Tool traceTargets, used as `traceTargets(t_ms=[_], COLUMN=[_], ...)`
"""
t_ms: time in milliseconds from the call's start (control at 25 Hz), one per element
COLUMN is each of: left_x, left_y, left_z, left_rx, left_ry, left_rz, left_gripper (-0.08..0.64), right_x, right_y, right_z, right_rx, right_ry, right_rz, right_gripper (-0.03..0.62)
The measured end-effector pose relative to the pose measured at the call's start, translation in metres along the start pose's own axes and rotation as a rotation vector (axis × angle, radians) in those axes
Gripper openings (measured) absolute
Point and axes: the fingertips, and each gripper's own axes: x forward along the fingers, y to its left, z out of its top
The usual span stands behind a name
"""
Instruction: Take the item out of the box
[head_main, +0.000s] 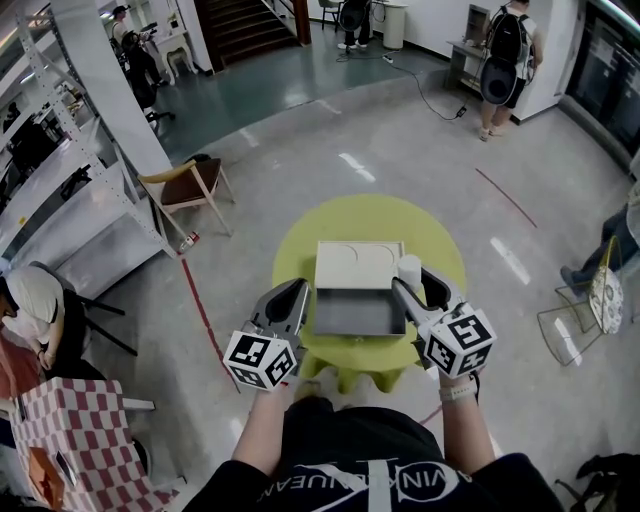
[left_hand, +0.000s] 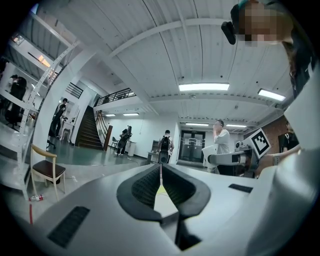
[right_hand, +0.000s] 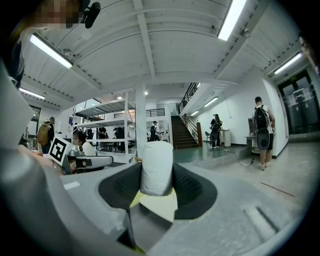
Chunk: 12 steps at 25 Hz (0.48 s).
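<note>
Right gripper: jaws pinch the white roll, by the box.
Left gripper: jaws pressed together, empty.

- Left gripper: pale grey shell tapering to 2 jaws, with black ribbed pads lining the inner faces.
- Right gripper: the same grey shell and black ribbed pads.
- Left marker cube and right marker cube: white faces printed with black square codes.
- Shirt: black, with white lettering on the front.
- Wristband: pale, on the right wrist.
</note>
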Motion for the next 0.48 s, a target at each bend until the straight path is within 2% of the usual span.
traceTargets(t_ms=[480], left_x=[-0.001], left_y=[0.011], left_z=[-0.001], left_rx=[-0.004], left_ry=[0.012], left_rz=[-0.014], left_gripper=[0.02], right_x=[0.01], right_y=[0.008], right_z=[-0.002], right_rx=[0.016], right_ry=[-0.001], right_rz=[-0.004], right_gripper=[0.187])
